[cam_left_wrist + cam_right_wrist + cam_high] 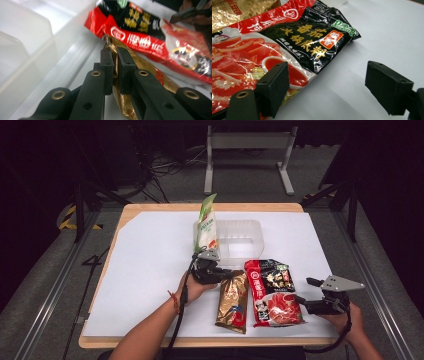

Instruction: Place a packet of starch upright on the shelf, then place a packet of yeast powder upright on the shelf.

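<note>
My left gripper (114,62) is clamped on the top edge of the gold packet (233,302), which lies on the white sheet (145,270) beside the clear plastic tray (240,240). My right gripper (327,87) has its jaws wide apart at the red and black packet (287,42); I read "番茄火锅底料" on its label. The gold packet's writing is too blurred to read.

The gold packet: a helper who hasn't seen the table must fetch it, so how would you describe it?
Start at the clear plastic tub in the far middle of the white-covered table. Just nearer than it, two packets lie side by side; take the narrow gold packet on the left, its top end pinched by the left gripper. Its neighbour, the red and black packet, is wider.
</note>
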### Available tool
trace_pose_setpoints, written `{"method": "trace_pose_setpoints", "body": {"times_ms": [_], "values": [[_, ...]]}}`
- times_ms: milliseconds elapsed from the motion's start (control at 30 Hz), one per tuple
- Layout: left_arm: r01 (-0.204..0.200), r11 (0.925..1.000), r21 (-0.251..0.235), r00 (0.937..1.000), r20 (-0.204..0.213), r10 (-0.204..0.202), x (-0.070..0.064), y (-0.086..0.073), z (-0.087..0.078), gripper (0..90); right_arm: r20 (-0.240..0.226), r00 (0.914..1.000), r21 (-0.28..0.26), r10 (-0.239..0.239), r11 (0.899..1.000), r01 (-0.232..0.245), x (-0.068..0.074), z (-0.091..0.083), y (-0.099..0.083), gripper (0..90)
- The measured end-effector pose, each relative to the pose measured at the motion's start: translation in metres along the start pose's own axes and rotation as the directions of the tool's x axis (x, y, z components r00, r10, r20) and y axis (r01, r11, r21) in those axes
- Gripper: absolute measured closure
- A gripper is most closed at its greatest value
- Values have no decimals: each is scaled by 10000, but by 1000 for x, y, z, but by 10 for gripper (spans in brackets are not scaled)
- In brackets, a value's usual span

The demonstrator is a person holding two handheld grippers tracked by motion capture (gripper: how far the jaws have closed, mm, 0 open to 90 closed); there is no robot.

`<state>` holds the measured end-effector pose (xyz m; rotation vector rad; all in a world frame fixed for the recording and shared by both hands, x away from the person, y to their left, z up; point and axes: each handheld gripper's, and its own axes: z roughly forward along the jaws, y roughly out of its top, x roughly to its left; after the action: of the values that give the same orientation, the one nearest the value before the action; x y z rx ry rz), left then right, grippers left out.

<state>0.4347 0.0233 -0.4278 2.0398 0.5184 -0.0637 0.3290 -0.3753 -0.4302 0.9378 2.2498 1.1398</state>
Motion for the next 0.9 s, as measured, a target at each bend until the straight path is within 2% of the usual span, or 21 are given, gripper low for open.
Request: {"method": "trace_pose_setpoints", "body": {"times_ms": [100, 167, 200, 400, 433, 500, 567, 633, 667, 700, 833, 900], "values": [[-74, 9980, -625, 9999, -141, 66, -5, 3, -11, 848, 1, 10000, -44, 60, 10000, -60, 0, 0, 1, 202], [-121, 9969, -773, 9999, -95, 114, -7, 4, -14, 850, 24, 10000, -49, 19, 10000, -19, 0, 0, 1, 203], [-285, 9942, -1036, 9995, -135, 272, -11, 5, -19, 851, 32, 10000, -44, 41, 10000, -41, 0, 1, 1, 203], [-226, 9895, -1430, 9997, -27, 225, -13, 4, -30, 856, 23, 9999, -55, 106, 9999, -106, -2, 4, 4, 202], [-422, 9852, -1659, 9989, -251, 385, -16, 5, -35, 856, 19, 9999, -60, 106, 9999, -105, -2, 4, 4, 202], [-486, 9831, -1763, 9987, -261, 447, -18, 5, -38, 860, 5, 10000, -68, 84, 9999, -84, -2, 4, 5, 202], [-679, 9758, -2080, 9976, -263, 638, -24, 9, -48, 864, 18, 10000, -96, 79, 9999, -78, -2, 4, 5, 203], [-736, 9734, -2170, 9970, -385, 668, -26, 10, -52, 865, 31, 9999, -114, 102, 9999, -102, -2, 3, 4, 203], [-569, 9692, -2398, 9980, -419, 483, -26, 11, -56, 866, 73, 9999, -144, 129, 9998, -128, -3, 2, 3, 202], [-578, 9660, -2521, 9978, -465, 476, -25, 12, -59, 866, 100, 9998, -148, 168, 9998, -166, -3, 2, 3, 202], [-426, 9619, -2702, 9978, -599, 273, -26, 12, -63, 868, 107, 9998, -199, 194, 9996, -192, -2, 0, 2, 203], [-370, 9552, -2936, 9982, -552, 217, -28, 12, -68, 868, 116, 9998, -163, 132, 9998, -130, -2, 0, 3, 203]]}}
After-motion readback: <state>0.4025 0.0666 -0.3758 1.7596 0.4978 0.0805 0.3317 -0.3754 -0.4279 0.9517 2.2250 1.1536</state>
